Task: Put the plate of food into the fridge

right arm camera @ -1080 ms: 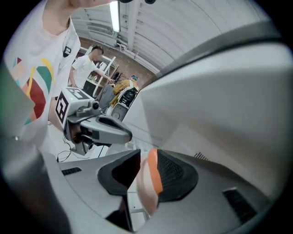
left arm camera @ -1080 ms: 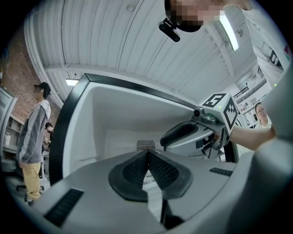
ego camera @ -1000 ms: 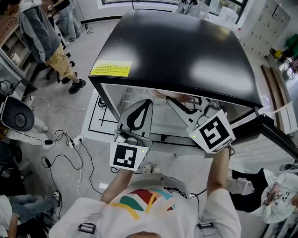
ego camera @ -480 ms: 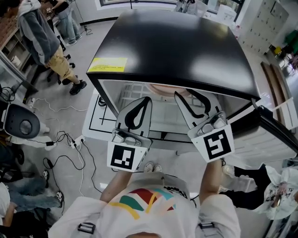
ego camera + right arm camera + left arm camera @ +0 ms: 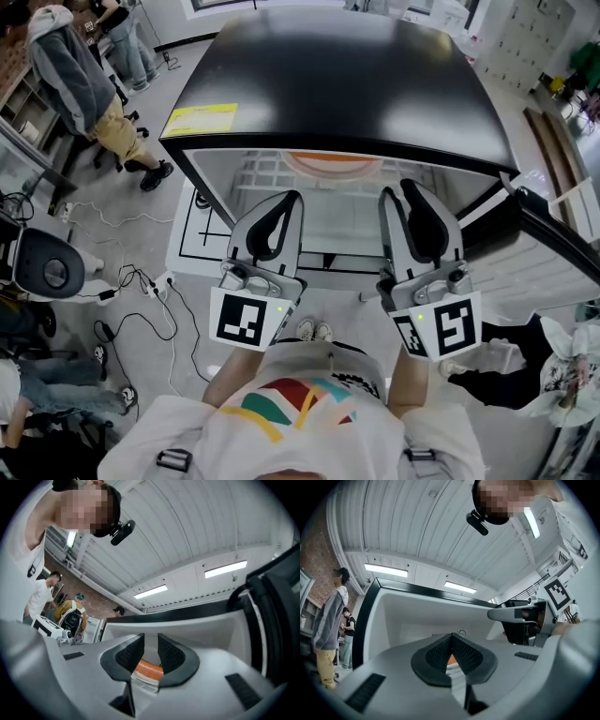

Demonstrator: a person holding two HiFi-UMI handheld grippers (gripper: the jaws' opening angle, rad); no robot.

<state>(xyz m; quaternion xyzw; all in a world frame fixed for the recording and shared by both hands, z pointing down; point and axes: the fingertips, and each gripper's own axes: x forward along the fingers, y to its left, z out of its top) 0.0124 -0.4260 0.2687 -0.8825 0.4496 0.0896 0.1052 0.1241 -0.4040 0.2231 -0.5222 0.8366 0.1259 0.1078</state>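
Note:
An orange-rimmed plate (image 5: 333, 165) rests on the wire shelf (image 5: 272, 178) inside the open black fridge (image 5: 337, 75). Both grippers are held in front of the fridge opening, apart from the plate. My left gripper (image 5: 291, 199) is shut with nothing in it; its pads meet at the tip (image 5: 451, 639). My right gripper (image 5: 401, 192) is open a little and holds nothing. Through its gap (image 5: 150, 641) the plate (image 5: 147, 668) shows farther in. The food on the plate is hidden under the fridge top.
The fridge door (image 5: 562, 248) stands open at the right. A yellow label (image 5: 199, 120) sits on the fridge top. A person (image 5: 89, 75) stands at the upper left, and cables (image 5: 131, 281) lie on the floor at the left.
My right gripper has drawn back out of the fridge toward me, leaving the plate on the shelf. The left gripper has barely moved.

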